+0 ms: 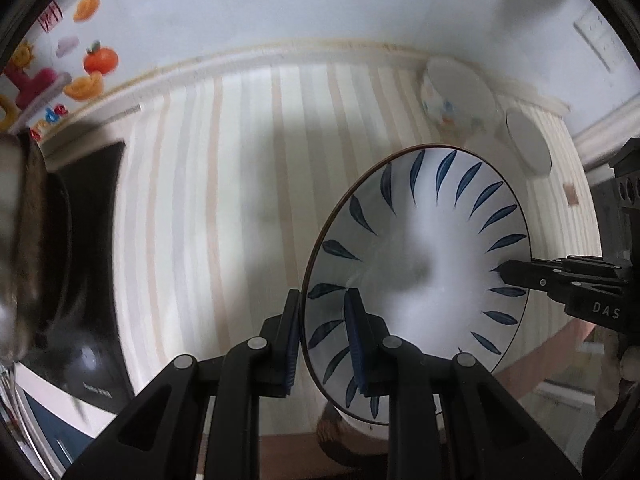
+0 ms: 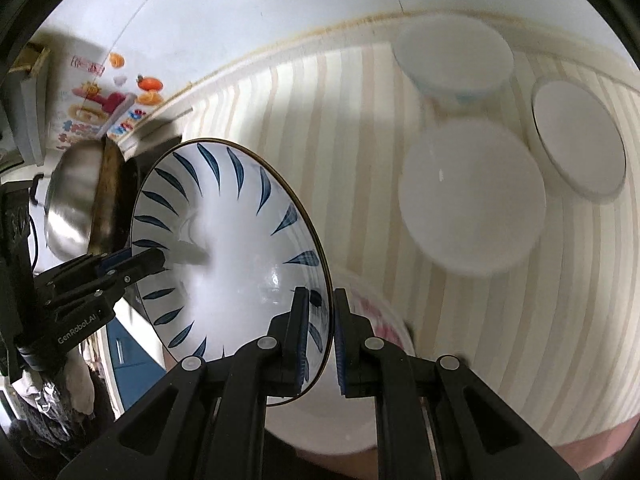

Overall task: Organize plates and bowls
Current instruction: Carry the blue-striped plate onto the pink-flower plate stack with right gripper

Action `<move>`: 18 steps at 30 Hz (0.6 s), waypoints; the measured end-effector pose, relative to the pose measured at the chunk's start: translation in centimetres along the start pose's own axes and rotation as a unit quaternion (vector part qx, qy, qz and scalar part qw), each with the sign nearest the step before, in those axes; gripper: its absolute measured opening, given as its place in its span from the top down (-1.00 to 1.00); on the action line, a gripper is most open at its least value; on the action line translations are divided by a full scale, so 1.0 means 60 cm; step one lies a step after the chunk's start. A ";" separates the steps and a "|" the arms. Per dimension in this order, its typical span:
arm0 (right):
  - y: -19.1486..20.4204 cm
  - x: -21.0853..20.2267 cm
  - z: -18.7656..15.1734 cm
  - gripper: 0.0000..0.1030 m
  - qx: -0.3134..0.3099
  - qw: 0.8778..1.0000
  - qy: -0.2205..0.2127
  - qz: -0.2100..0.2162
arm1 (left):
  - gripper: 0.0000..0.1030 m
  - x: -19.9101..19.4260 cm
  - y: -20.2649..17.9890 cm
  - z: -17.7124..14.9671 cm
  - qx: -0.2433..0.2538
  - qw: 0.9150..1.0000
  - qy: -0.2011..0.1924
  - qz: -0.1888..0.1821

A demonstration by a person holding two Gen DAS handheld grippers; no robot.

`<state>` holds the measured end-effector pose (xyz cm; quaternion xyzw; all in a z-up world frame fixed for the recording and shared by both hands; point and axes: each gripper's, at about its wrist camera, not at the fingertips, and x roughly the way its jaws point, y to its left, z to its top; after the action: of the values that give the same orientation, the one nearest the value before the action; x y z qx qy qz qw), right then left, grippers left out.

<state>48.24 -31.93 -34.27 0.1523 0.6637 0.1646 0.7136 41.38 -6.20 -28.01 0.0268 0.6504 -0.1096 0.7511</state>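
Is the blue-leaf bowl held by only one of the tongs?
No, the left tongs and the right tongs each pinch the rim of the blue-leaf bowl, on opposite sides.

"GenRobot.AI" on left tool (image 2: 160, 260), "DAS" on right tool (image 1: 505, 273)

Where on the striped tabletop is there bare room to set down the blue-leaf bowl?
Free: the wide striped stretch between the blue-leaf bowl and the white bowls. Crowded: the right side, where a plain white bowl, a rimmed bowl and a back bowl cluster.
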 end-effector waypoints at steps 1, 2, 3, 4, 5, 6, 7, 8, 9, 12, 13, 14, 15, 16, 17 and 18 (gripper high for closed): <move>-0.006 0.003 -0.016 0.74 0.005 1.000 0.004 0.002 | 0.63 0.007 -0.005 -0.009 0.000 1.000 0.008 -0.002; -0.009 0.009 -0.027 0.74 0.007 1.000 0.007 0.001 | 0.63 0.019 -0.008 -0.021 -0.001 1.000 0.018 -0.004; -0.015 0.015 -0.040 0.74 0.010 1.000 0.012 0.001 | 0.63 0.029 -0.009 -0.031 -0.001 1.000 0.024 -0.006; -0.023 0.021 -0.055 0.74 0.017 1.000 0.017 0.002 | 0.63 0.035 -0.015 -0.039 0.000 1.000 0.031 -0.007; -0.026 0.028 -0.067 0.74 0.019 1.000 0.021 0.002 | 0.63 0.047 -0.018 -0.047 0.001 0.999 0.040 -0.008; -0.032 0.034 -0.078 0.74 0.023 0.999 0.026 0.003 | 0.63 0.055 -0.020 -0.054 0.001 0.999 0.045 -0.009; -0.040 0.041 -0.089 0.74 0.030 0.999 0.029 0.004 | 0.63 0.063 -0.023 -0.059 0.002 0.999 0.049 -0.009; -0.046 0.047 -0.097 0.74 0.033 0.999 0.034 0.003 | 0.63 0.072 -0.026 -0.063 0.004 0.998 0.055 -0.007; -0.049 0.054 -0.101 0.74 0.035 0.999 0.037 0.002 | 0.63 0.079 -0.029 -0.066 0.005 0.998 0.057 -0.005; -0.062 0.074 -0.118 0.74 0.044 0.998 0.047 -0.003 | 0.63 0.099 -0.035 -0.070 0.014 0.998 0.066 0.001; -0.067 0.080 -0.124 0.74 0.046 0.998 0.049 -0.004 | 0.63 0.104 -0.038 -0.071 0.016 0.998 0.068 0.003; -0.070 0.083 -0.125 0.74 0.047 0.998 0.052 -0.006 | 0.63 0.108 -0.041 -0.072 0.018 0.997 0.070 0.004; -0.074 0.086 -0.129 0.74 0.049 0.997 0.053 -0.008 | 0.63 0.111 -0.046 -0.074 0.022 0.997 0.070 0.006; -0.079 0.090 -0.133 0.74 0.050 0.997 0.055 -0.010 | 0.63 0.116 -0.050 -0.074 0.026 0.997 0.071 0.010; -0.081 0.094 -0.134 0.74 0.050 0.997 0.056 -0.014 | 0.63 0.121 -0.055 -0.072 0.029 0.997 0.071 0.013; -0.083 0.097 -0.134 0.74 0.052 0.997 0.056 -0.015 | 0.63 0.126 -0.058 -0.070 0.033 0.997 0.072 0.016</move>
<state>40.74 -33.87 -42.23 0.1695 0.7125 0.1278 0.6688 37.59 -9.81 -35.72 0.0692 0.6982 -0.1168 0.7029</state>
